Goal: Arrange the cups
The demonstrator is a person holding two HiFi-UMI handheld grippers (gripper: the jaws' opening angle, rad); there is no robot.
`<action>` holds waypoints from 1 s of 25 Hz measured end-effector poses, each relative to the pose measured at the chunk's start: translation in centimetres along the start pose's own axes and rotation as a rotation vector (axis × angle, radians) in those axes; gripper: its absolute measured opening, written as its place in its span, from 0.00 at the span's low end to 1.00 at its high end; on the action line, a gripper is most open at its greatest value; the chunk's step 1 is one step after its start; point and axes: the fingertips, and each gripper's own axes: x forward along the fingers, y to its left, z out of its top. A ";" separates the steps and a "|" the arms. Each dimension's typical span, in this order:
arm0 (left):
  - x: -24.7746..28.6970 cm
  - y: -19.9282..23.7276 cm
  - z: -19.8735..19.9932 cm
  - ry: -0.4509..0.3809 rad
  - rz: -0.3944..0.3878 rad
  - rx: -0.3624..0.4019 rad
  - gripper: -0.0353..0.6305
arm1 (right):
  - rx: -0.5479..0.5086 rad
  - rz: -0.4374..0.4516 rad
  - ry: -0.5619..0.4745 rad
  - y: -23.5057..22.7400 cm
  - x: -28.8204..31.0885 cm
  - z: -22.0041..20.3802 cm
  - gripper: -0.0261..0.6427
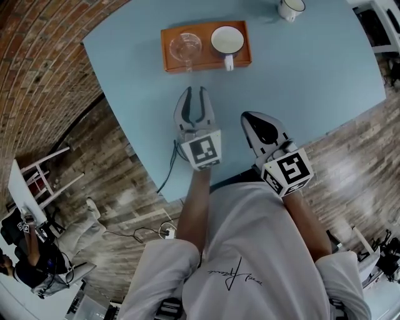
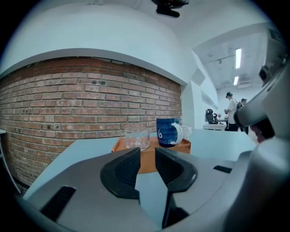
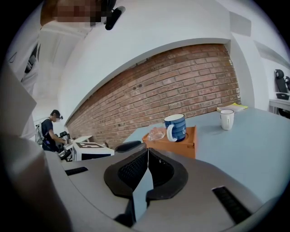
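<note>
**Tongs empty near the desk's front edge, two cups on the tray, one apart**

Closest to the viewer, below the head camera, is the person's white shirt, with both arms reaching forward over the near edge of a pale blue desk (image 1: 312,69). The left tongs (image 1: 195,94) stand wide with nothing between them. The right tongs (image 1: 248,117), beside them, are closed tight and also empty.

Straight ahead of the left tongs, with a strip of bare desk between, sits an orange tray (image 1: 167,37). On it stand a clear glass cup (image 1: 185,45) and, to its right, a blue mug (image 1: 227,39), white inside, its handle turned toward the tongs. The two cups stand side by side but apart.

Far ahead and to the right of the right tongs, a small white mug (image 1: 291,7) stands alone near the far edge of the desk.

The task looks partly done: two cups are on the tray, and the white mug probably remains to be fetched.

Bare desk lies ahead of the right tongs all the way to that mug. To the left of the left tongs the desk edge slants away, with wooden floor and a brick wall beyond.
</note>
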 end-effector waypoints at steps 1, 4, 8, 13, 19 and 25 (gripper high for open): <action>-0.5 -0.2 0.1 0.001 -0.014 0.018 0.20 | -0.001 -0.004 -0.007 0.1 0.0 0.2 0.07; -1.7 -0.8 0.8 0.001 -0.051 0.055 0.13 | 0.009 -0.020 -0.027 0.4 0.0 0.7 0.07; -2.9 -1.2 1.6 0.010 -0.098 0.038 0.10 | 0.005 -0.024 -0.052 0.9 0.5 1.7 0.07; -4.5 -2.1 3.1 0.026 -0.156 -0.004 0.07 | 0.011 -0.036 -0.093 1.5 1.0 3.1 0.07; -5.9 -0.8 6.0 0.053 -0.179 -0.041 0.07 | -0.006 -0.019 -0.142 3.1 1.7 5.3 0.07; -6.5 1.1 6.9 0.087 -0.153 -0.070 0.07 | -0.029 -0.053 -0.171 3.9 1.9 6.9 0.07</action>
